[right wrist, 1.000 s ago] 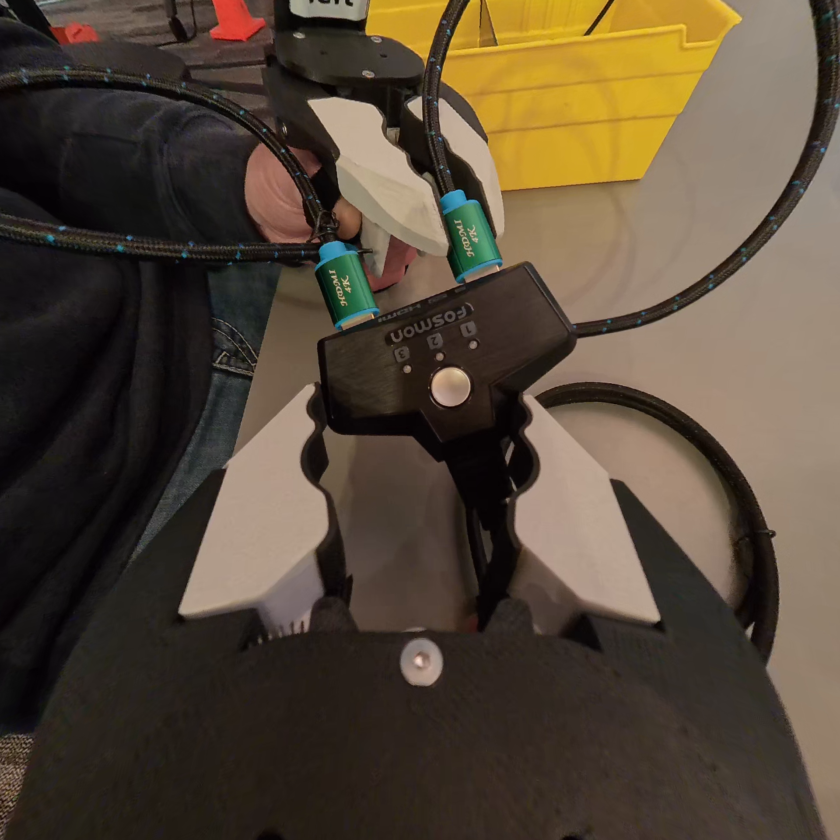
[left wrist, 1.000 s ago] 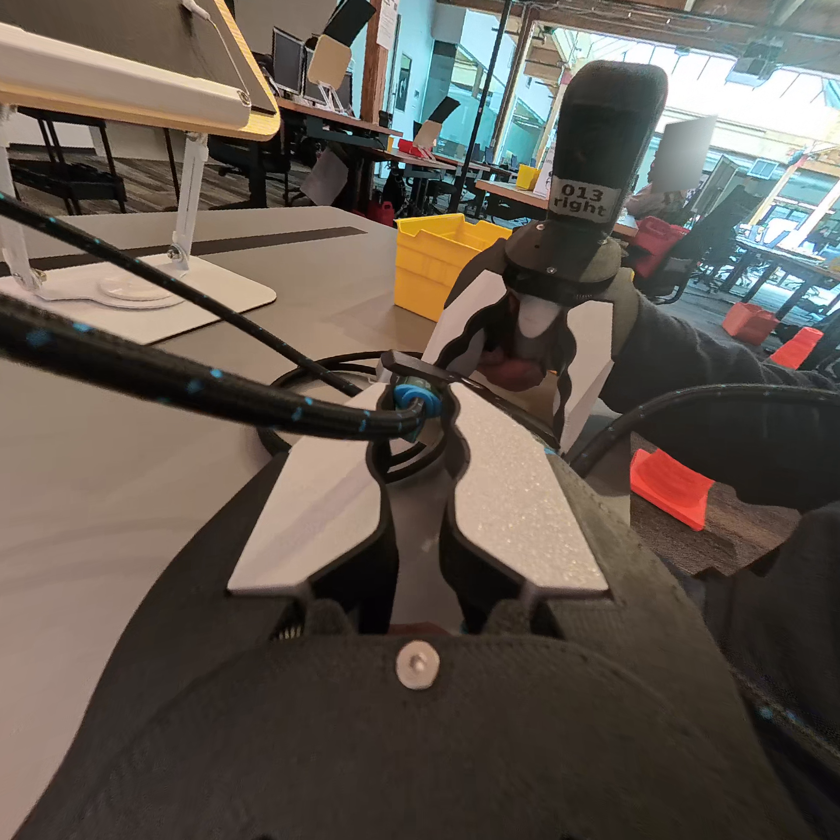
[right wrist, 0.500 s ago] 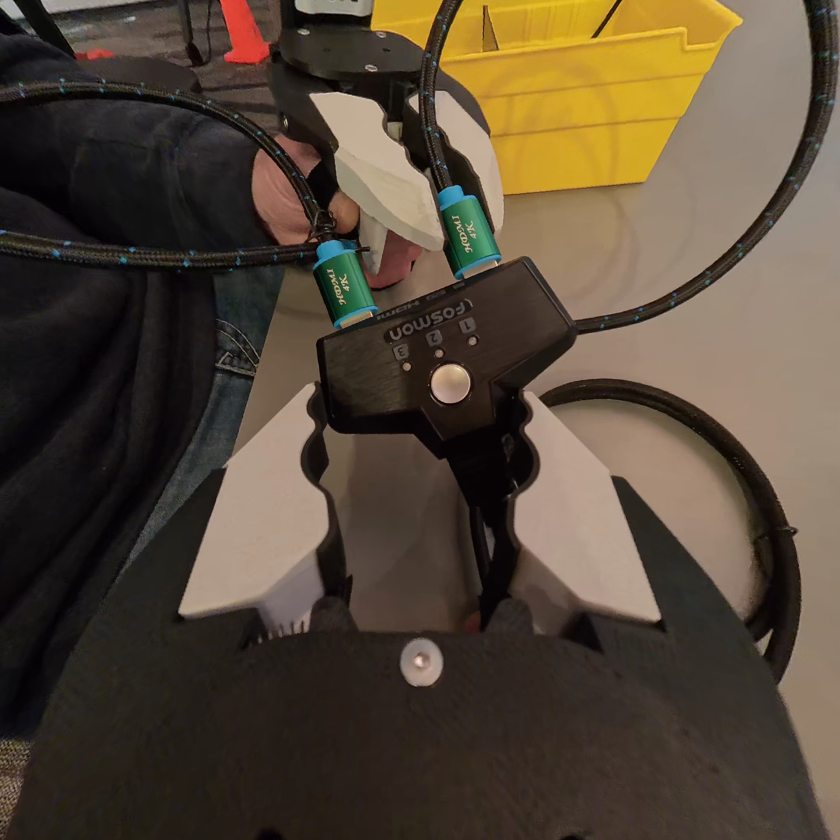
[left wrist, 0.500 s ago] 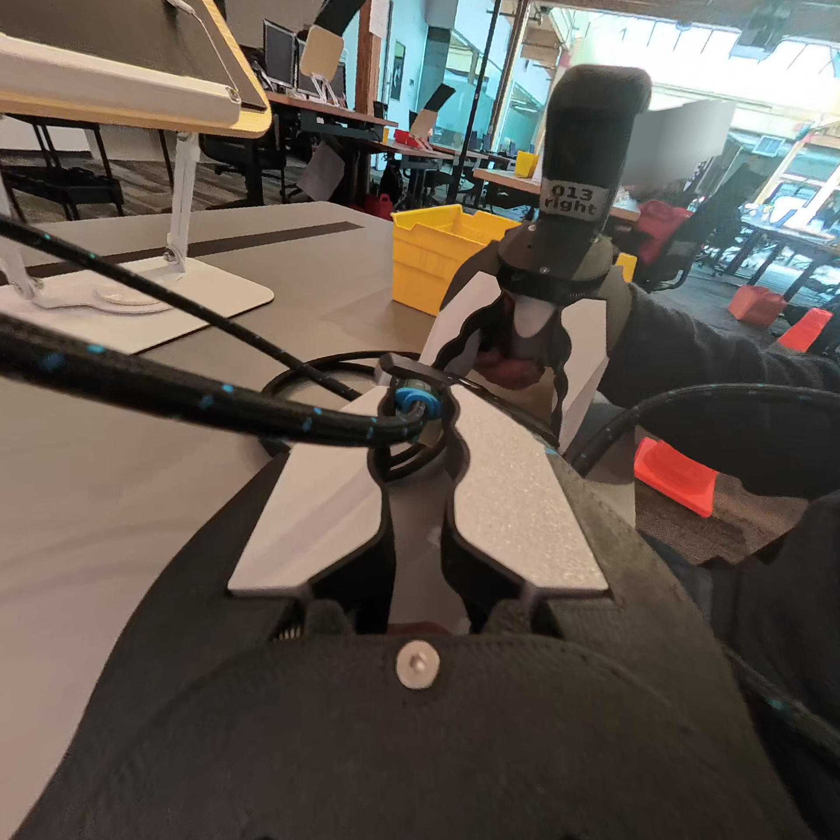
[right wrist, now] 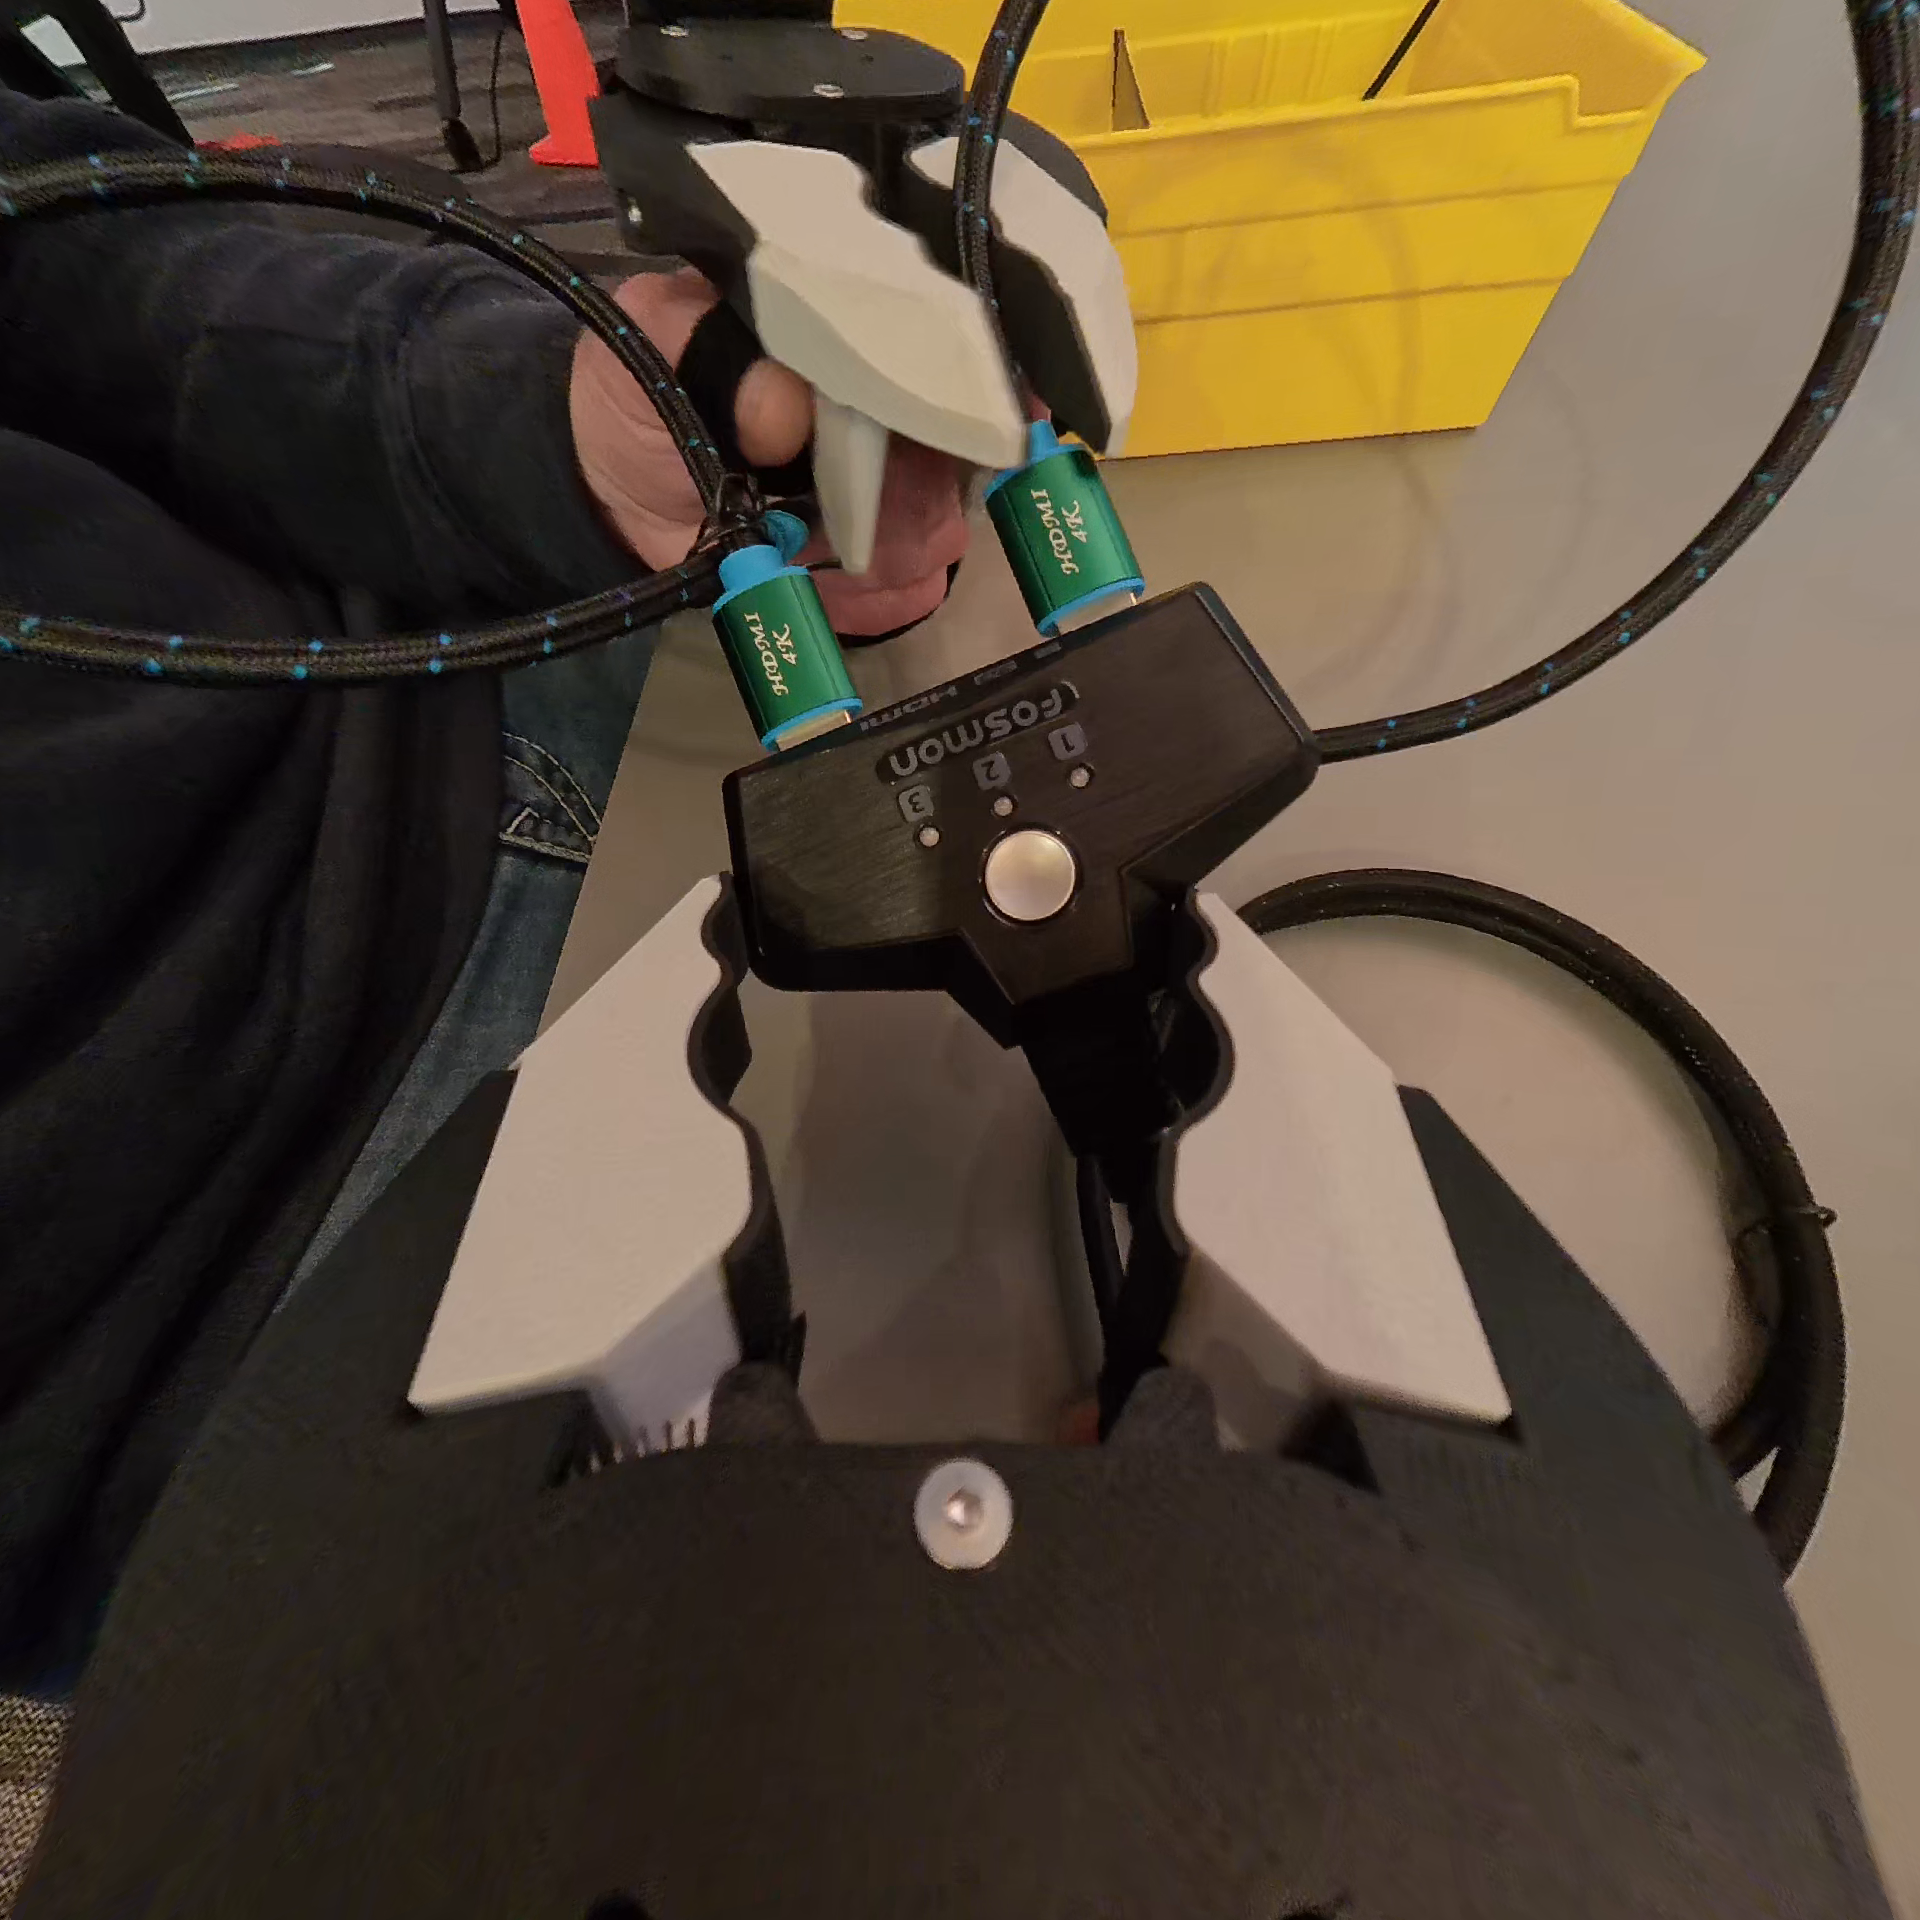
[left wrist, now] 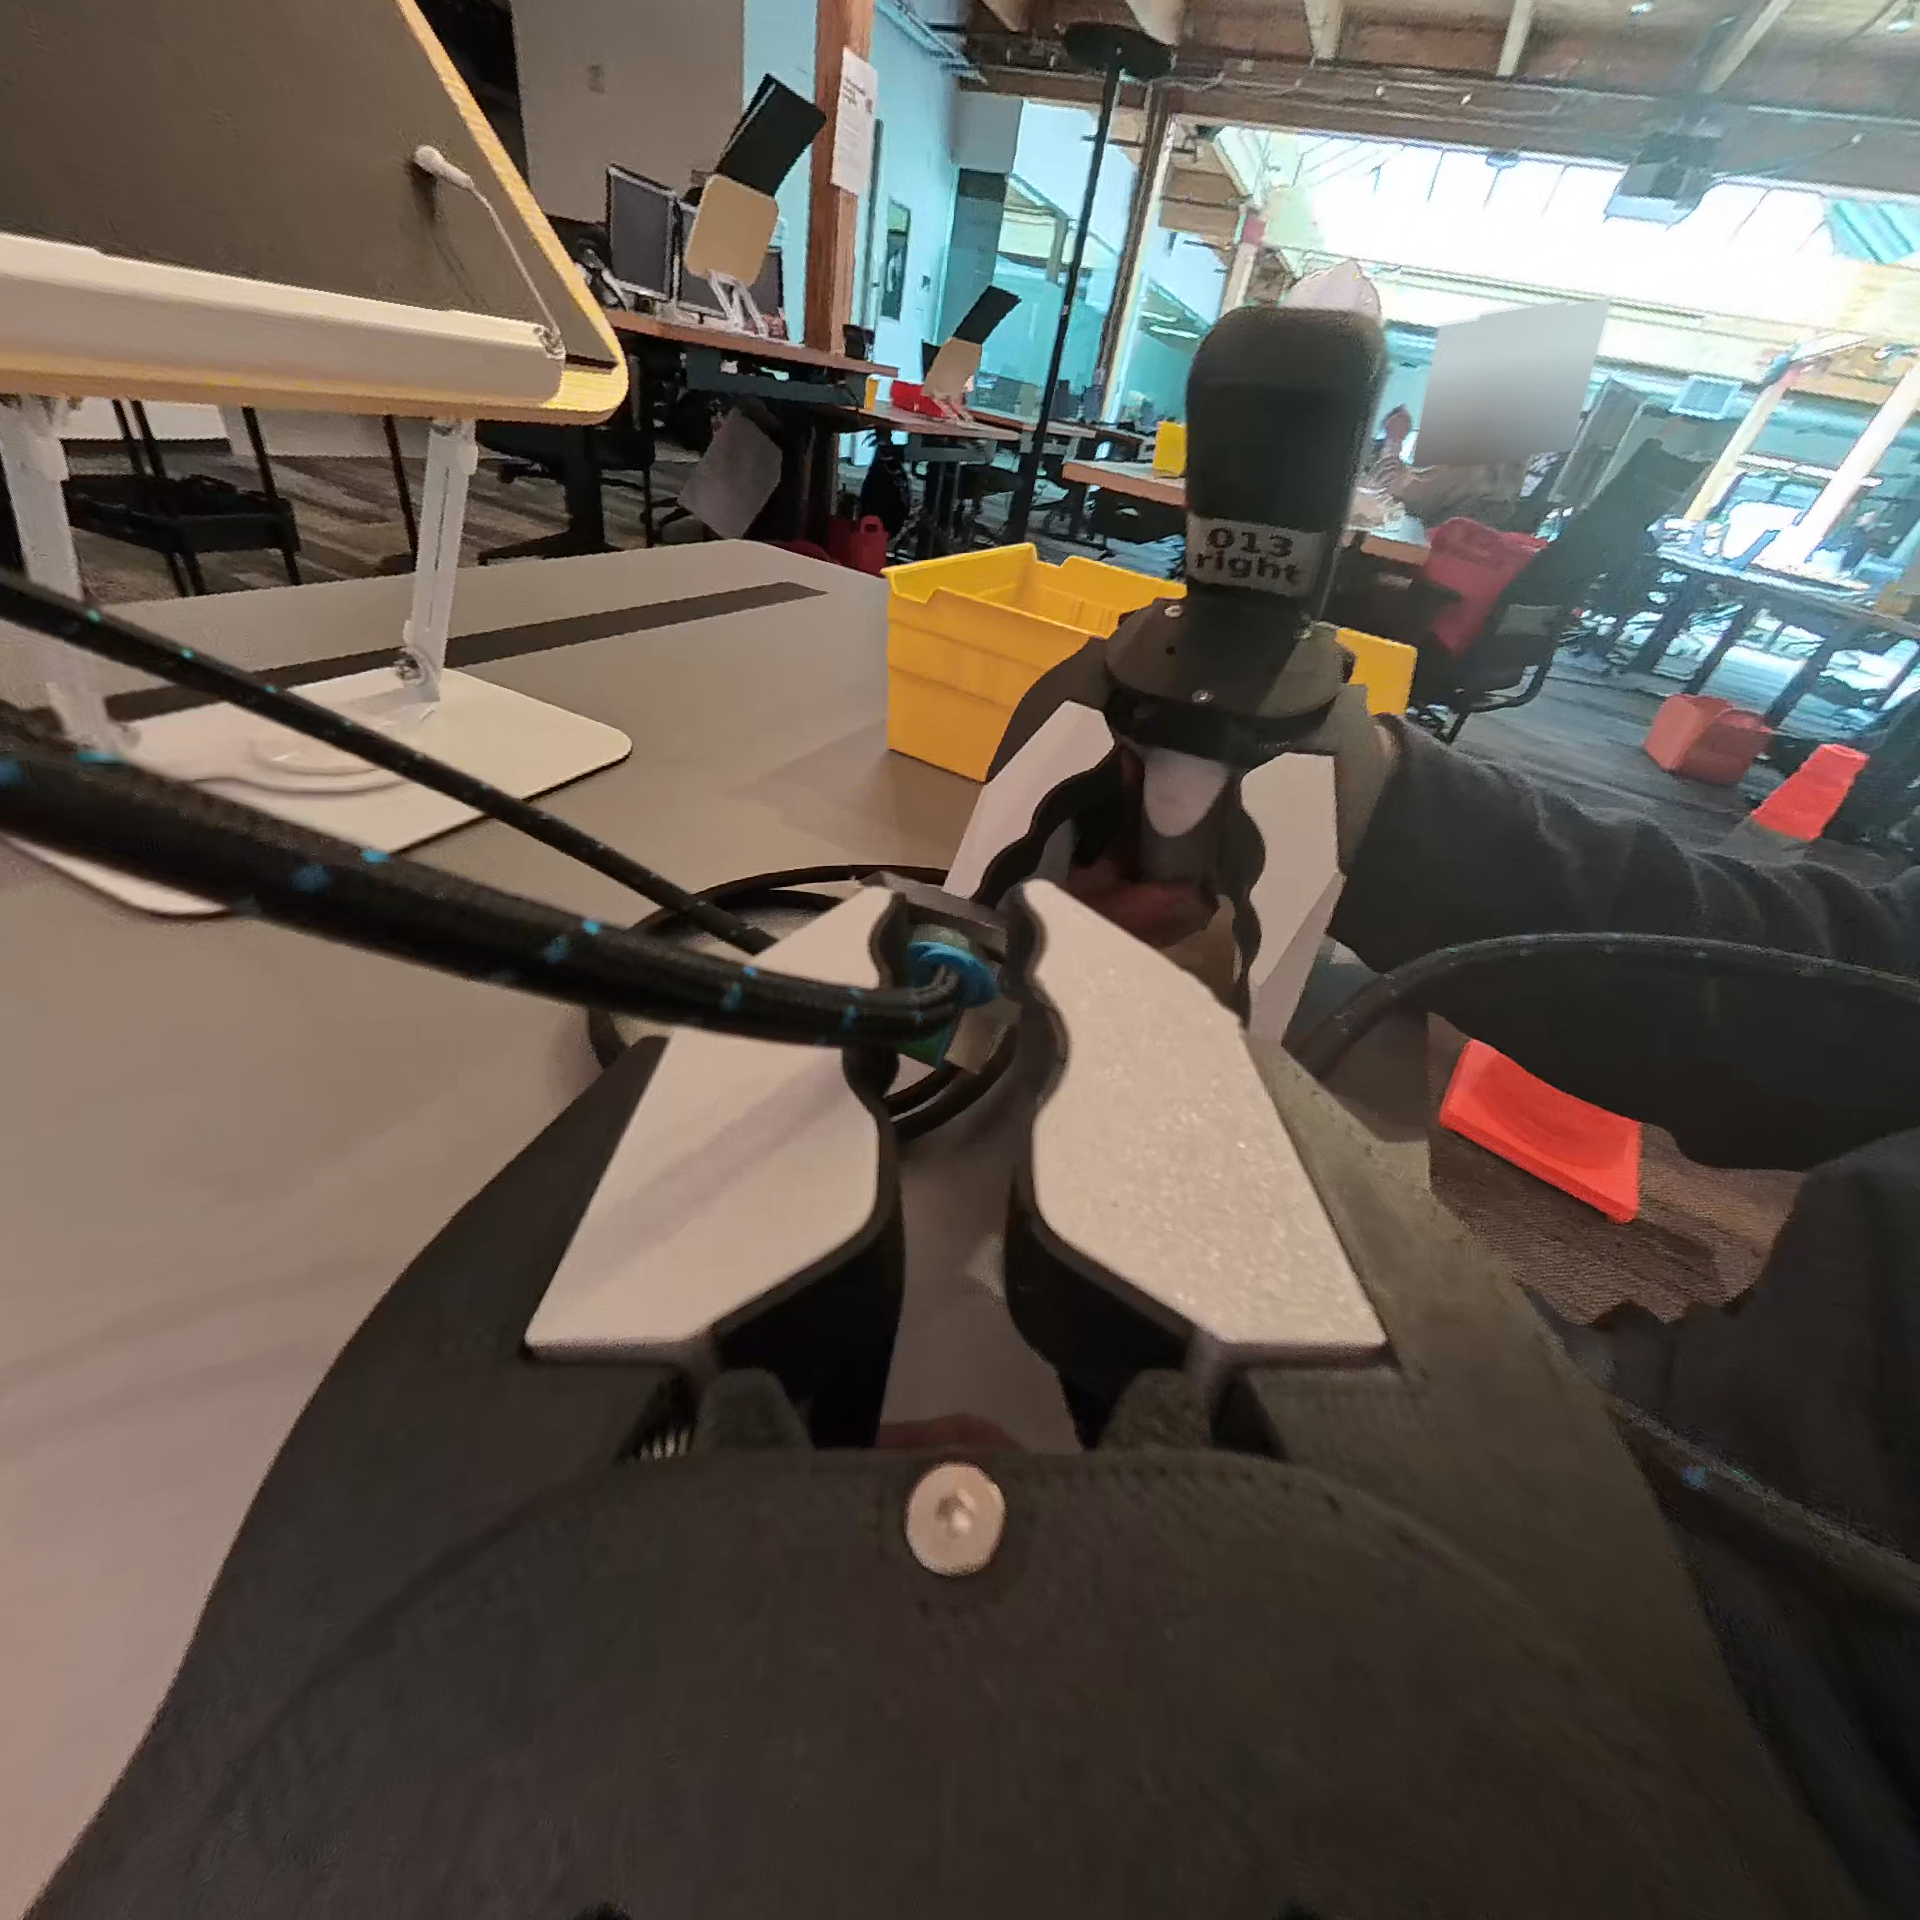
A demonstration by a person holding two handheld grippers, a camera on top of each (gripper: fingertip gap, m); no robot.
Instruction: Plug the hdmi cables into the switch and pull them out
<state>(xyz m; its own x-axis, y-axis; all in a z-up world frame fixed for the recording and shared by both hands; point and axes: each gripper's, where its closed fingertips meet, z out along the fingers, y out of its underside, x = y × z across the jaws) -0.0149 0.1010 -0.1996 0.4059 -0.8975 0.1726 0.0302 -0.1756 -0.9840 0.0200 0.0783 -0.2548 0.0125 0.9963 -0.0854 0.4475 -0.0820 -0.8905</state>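
My right gripper is shut on the black HDMI switch and holds it above the grey table. Two green HDMI plugs sit in its far edge: one at the left port, one at the right port. My left gripper comes from the far side. It is shut on the blue collar of the right plug, where the braided cable joins it. In the left wrist view the left gripper clamps that collar, facing the right gripper.
A yellow bin stands on the table behind the switch. A coiled black cable lies at the right. A white stand with a tilted board is at the far left. The table edge and a person's dark sleeve are at the left. Some 8 centimeters of space lies between my two pairs of fingers.
The left gripper has slid back along the right plug toward its blue collar, so more of the green plug shows. The switch and right gripper have hardly moved.
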